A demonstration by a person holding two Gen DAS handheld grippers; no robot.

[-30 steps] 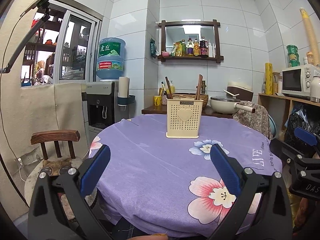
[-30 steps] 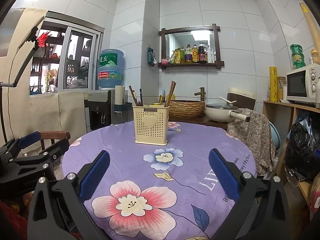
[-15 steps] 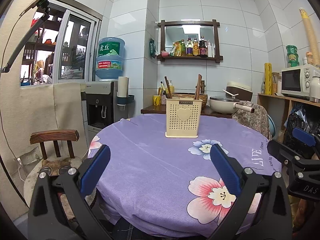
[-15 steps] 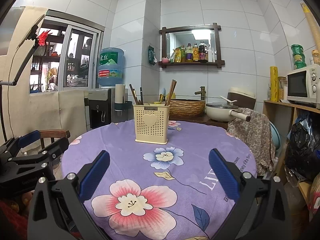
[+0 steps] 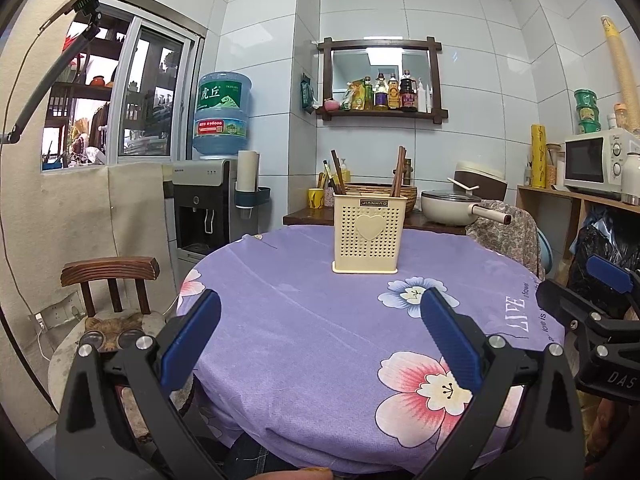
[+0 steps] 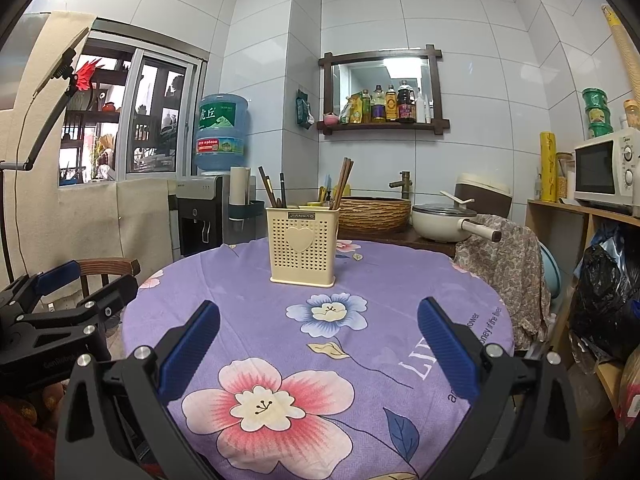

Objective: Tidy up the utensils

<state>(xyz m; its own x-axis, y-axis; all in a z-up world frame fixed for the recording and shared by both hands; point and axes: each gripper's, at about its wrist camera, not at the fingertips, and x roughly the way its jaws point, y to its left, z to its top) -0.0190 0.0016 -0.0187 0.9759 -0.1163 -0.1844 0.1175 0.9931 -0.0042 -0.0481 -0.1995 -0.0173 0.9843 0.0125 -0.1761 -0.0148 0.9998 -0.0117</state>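
Left wrist view: utensil holder (image 5: 370, 233) sits at 12 o'clock mid-bench, chopsticks (image 5: 397, 172) upright inside; left tool (image 5: 320, 316) and right tool (image 6: 319, 320) both spread wide, empty, probably staged.

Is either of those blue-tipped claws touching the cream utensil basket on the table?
Apart. In both wrist views a wide stretch of purple tablecloth lies between the open left gripper, right gripper and the utensil basket.

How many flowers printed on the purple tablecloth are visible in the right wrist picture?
3 clearly: a large pink flower nearest the camera, a blue flower before the utensil holder, and a small pink one right of the holder. Others at the cloth's edge may be hidden.
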